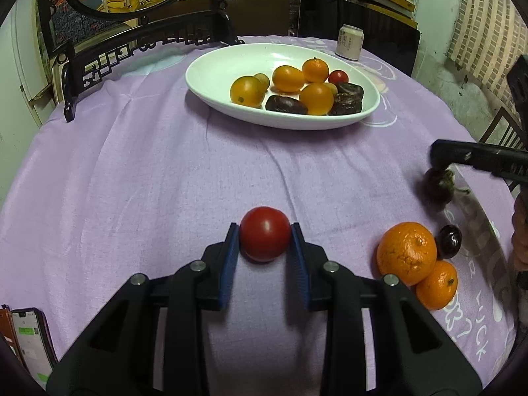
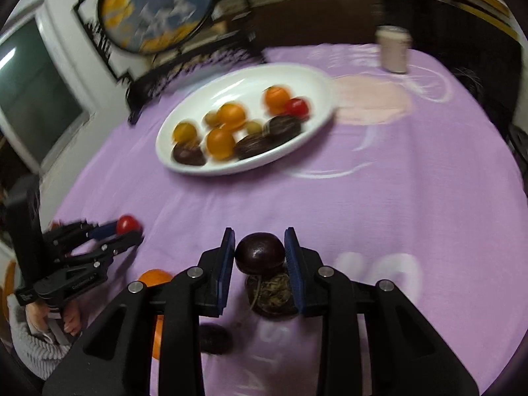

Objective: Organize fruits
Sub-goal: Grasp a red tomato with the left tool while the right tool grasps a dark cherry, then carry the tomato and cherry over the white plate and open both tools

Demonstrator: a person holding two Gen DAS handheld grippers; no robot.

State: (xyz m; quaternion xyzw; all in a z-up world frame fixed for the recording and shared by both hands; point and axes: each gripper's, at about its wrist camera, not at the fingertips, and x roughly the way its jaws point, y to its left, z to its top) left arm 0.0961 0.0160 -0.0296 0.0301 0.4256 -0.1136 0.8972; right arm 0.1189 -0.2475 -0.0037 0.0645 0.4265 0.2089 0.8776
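My left gripper (image 1: 264,235) is shut on a red tomato (image 1: 264,233) just above the purple cloth; it also shows in the right wrist view (image 2: 127,225). My right gripper (image 2: 260,250) is shut on a dark purple fruit (image 2: 260,252), with a second dark fruit with a dried calyx (image 2: 274,293) right below it. The white oval dish (image 1: 211,72) at the far side holds several orange fruits, a red tomato (image 1: 338,77) and dark fruits. In the left wrist view the right gripper (image 1: 442,165) is at the right edge over a dark fruit (image 1: 437,184).
Two oranges (image 1: 406,252) (image 1: 437,285) and a small dark fruit (image 1: 449,241) lie on the cloth at the right. A can (image 1: 350,45) stands behind the dish. A phone (image 1: 31,343) lies at the left edge. A dark carved frame (image 1: 99,62) stands at the back left.
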